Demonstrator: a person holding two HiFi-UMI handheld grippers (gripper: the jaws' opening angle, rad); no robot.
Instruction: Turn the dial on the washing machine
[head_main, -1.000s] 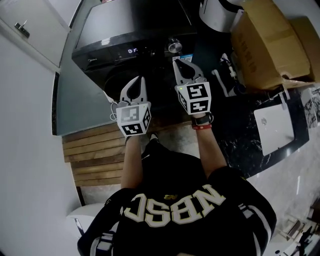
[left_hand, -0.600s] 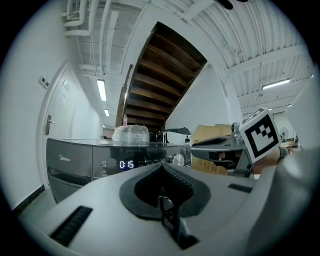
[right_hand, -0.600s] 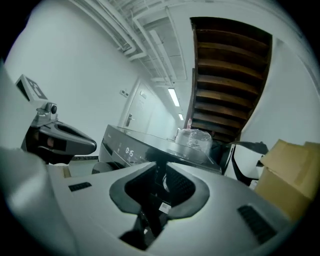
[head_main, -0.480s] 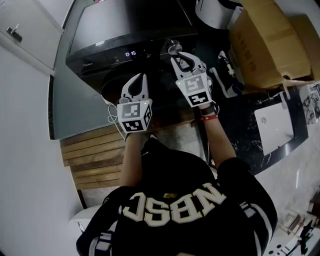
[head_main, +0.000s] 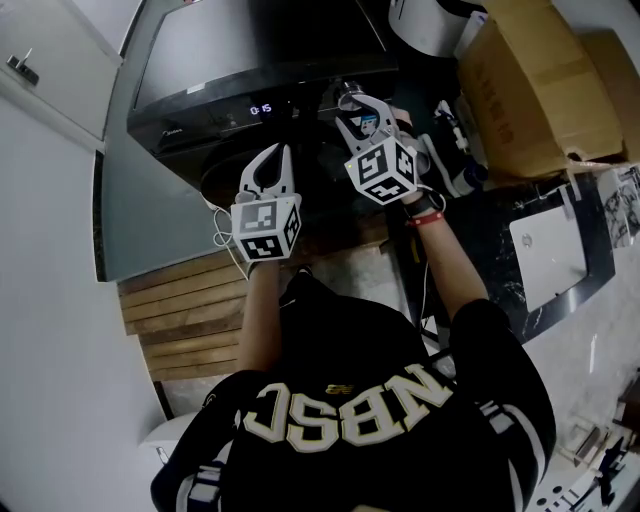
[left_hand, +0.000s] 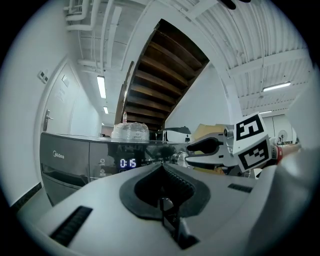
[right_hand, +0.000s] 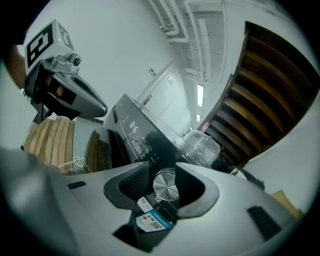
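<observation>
One dial (right_hand: 165, 187), inside opening right hand-held gripper (right_hand: 162, 169)

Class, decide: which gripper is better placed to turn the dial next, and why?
Right. The right gripper has its opening jaws on either side of the dial, not pressing it; the left gripper is shut and away from it.
</observation>
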